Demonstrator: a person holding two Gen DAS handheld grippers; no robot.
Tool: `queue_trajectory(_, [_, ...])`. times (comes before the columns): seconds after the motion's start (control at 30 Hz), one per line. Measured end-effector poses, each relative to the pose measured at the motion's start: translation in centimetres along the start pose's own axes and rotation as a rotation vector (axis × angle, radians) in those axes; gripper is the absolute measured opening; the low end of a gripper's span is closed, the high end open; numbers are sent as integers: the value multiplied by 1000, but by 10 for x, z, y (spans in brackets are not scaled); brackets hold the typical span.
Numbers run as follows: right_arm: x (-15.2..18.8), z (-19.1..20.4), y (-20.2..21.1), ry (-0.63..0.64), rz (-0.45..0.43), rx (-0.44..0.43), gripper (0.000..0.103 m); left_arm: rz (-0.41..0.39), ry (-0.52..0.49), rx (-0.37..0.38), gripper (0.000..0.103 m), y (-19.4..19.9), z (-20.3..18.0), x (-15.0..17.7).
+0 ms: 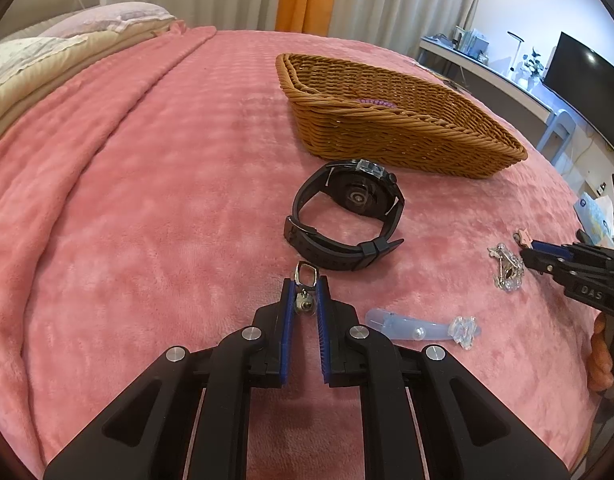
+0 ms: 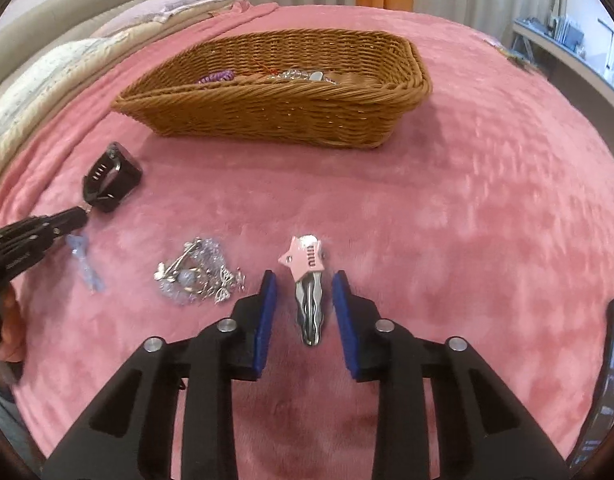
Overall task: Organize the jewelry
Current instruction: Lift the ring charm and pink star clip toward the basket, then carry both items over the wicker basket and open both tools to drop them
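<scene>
My left gripper [image 1: 305,285] is shut on a small silver ring-like charm [image 1: 305,278], low over the pink blanket, just in front of a black smartwatch [image 1: 347,216]. My right gripper [image 2: 305,284] is open, its blue pads either side of a silver hair clip with a pink star [image 2: 309,284] that lies on the blanket. A pile of silver crystal jewelry [image 2: 199,276] lies left of the clip and shows in the left wrist view [image 1: 506,266]. A clear blue hair clip [image 1: 423,326] lies right of my left gripper. The wicker basket [image 2: 267,112] behind holds purple beads [image 2: 219,76] and silver pieces.
The pink blanket [image 1: 147,200] covers the bed. Folded bedding and pillows [image 1: 59,56] lie at the far left. A desk with a monitor [image 1: 579,76] stands off the bed at right. A dark object [image 2: 611,380] stands at the right edge.
</scene>
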State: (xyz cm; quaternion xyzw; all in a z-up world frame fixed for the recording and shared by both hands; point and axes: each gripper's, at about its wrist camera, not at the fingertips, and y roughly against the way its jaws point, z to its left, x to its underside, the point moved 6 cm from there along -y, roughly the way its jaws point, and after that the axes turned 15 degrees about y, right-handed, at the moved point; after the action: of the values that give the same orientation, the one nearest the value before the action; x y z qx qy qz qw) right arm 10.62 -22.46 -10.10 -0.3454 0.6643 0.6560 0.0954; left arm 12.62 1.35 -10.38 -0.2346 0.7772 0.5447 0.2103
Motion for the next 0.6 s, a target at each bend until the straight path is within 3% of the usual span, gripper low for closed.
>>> queue_trajectory(0.03, [-1, 2, 1, 9, -3, 1, 12, -1, 0, 1, 9, 0, 0, 0])
queue_trajectory(0.17, [3, 7, 15, 20, -43, -26, 12, -29, -22, 10, 9, 7, -4, 0])
queue_trajectory(0.3, [0, 7, 38, 13, -110, -57, 12, -111, -87, 46, 9, 32, -18, 4])
queue_trajectory(0.47, [-20, 8, 81, 25, -208, -54, 12, -165, -126, 60, 9, 53, -32, 5])
queue_trajectory(0.6, [-46, 1, 113, 34, -290, -32, 12, -220, -145, 84, 9, 73, -48, -12])
